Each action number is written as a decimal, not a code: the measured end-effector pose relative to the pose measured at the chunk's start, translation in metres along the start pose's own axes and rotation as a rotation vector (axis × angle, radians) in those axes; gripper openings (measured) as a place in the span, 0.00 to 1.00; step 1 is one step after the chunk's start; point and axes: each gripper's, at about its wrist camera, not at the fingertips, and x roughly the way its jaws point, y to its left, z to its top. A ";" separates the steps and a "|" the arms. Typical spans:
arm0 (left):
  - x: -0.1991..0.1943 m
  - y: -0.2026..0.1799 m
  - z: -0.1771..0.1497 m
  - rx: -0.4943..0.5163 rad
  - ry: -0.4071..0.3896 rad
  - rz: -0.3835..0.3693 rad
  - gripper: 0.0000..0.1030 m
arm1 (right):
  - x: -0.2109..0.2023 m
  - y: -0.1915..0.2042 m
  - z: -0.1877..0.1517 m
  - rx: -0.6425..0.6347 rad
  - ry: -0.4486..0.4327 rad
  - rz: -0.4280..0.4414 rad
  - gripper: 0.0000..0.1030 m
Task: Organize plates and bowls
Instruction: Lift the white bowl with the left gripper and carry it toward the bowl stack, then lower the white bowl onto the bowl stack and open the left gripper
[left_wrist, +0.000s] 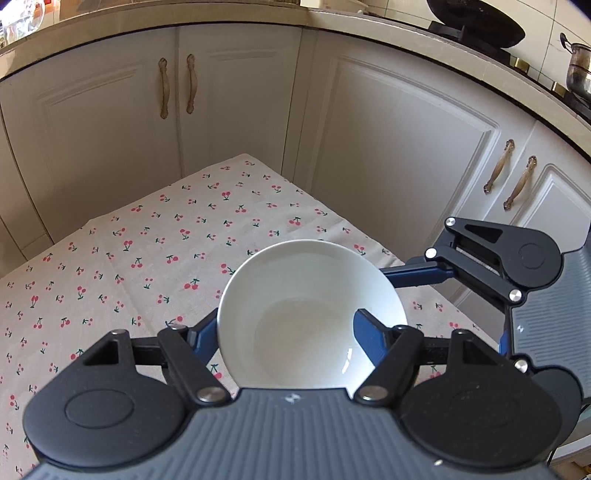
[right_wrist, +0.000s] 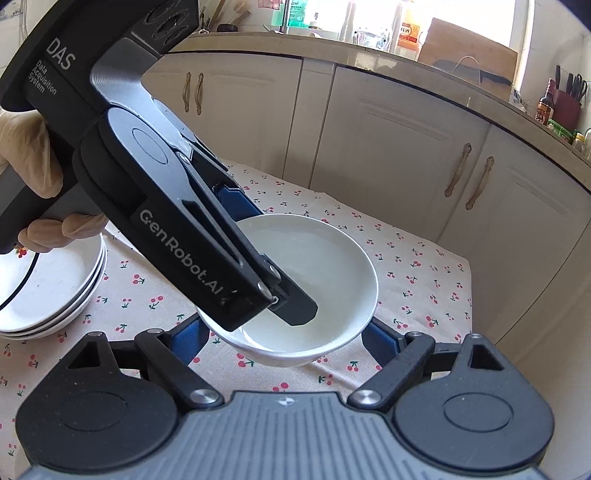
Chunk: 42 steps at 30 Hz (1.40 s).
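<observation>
Holding a white bowl (right_wrist: 332, 258) with both tongs, just over the cherry-print surface (left_wrist: 147, 258). Pinching its wall with the left tongs (left_wrist: 286, 317), one finger inside, the other outside at 10 o'clock. Clasping its outer sides at 9 and 3 o'clock with the right tongs (right_wrist: 282, 325), spread wide. Near stacked white plates (right_wrist: 48, 288) at 9 o'clock.
</observation>
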 end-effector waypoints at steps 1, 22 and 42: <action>-0.003 -0.003 -0.002 0.004 0.000 0.001 0.71 | -0.004 0.004 -0.001 -0.003 0.001 -0.005 0.89; -0.064 -0.072 -0.048 0.028 -0.014 -0.004 0.72 | -0.087 0.048 -0.030 0.032 -0.023 0.011 0.89; -0.065 -0.104 -0.085 0.009 0.014 -0.059 0.72 | -0.112 0.063 -0.076 0.099 0.013 0.053 0.89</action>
